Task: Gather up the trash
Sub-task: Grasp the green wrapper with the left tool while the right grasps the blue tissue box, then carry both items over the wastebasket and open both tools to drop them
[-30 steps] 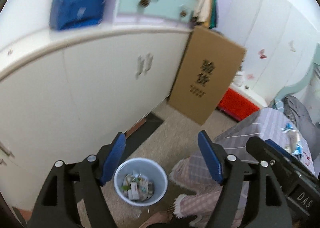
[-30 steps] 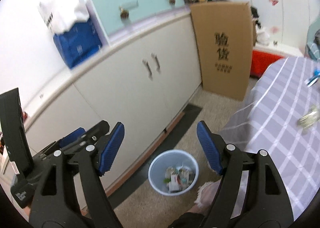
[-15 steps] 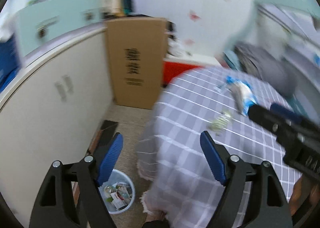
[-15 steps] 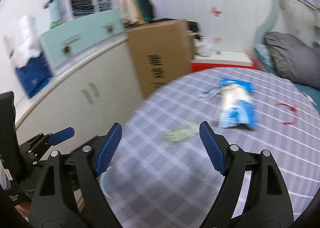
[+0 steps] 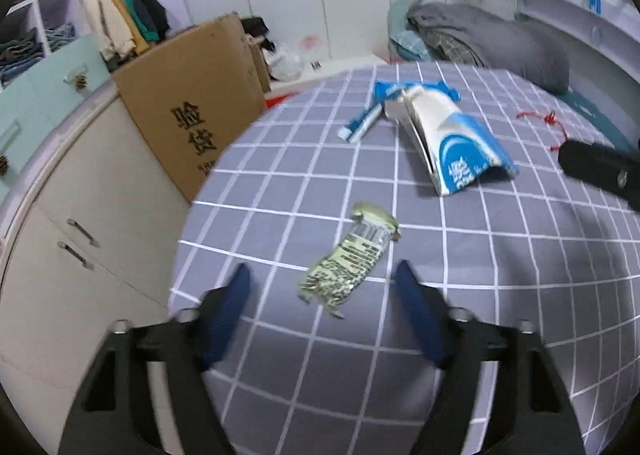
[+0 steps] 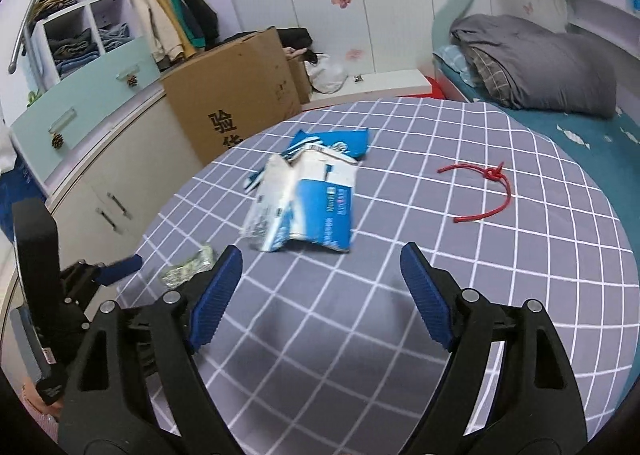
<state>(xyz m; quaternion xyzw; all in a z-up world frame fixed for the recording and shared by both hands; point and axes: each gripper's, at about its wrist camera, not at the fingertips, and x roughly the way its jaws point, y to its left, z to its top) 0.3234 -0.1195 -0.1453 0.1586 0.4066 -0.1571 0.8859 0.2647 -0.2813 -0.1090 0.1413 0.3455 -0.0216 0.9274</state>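
Observation:
A crumpled green-and-silver wrapper (image 5: 349, 258) lies on the grey checked tablecloth (image 5: 500, 295), just ahead of my open, empty left gripper (image 5: 322, 281). It also shows in the right wrist view (image 6: 188, 267). A torn blue-and-white carton (image 5: 452, 143) lies further back, with a blue strip (image 5: 360, 125) beside it. In the right wrist view the carton (image 6: 308, 207) lies ahead of my open, empty right gripper (image 6: 320, 259). A red string (image 6: 486, 189) lies to its right.
A brown cardboard box (image 5: 196, 103) leans against the white cabinets (image 5: 84, 215) left of the table. A bed with a grey blanket (image 6: 536, 59) stands behind the table. The table edge drops off at the left.
Both grippers have swung up from the bin on the floor and to the right, over the table. The trash now lies ahead of them. Both stay open.

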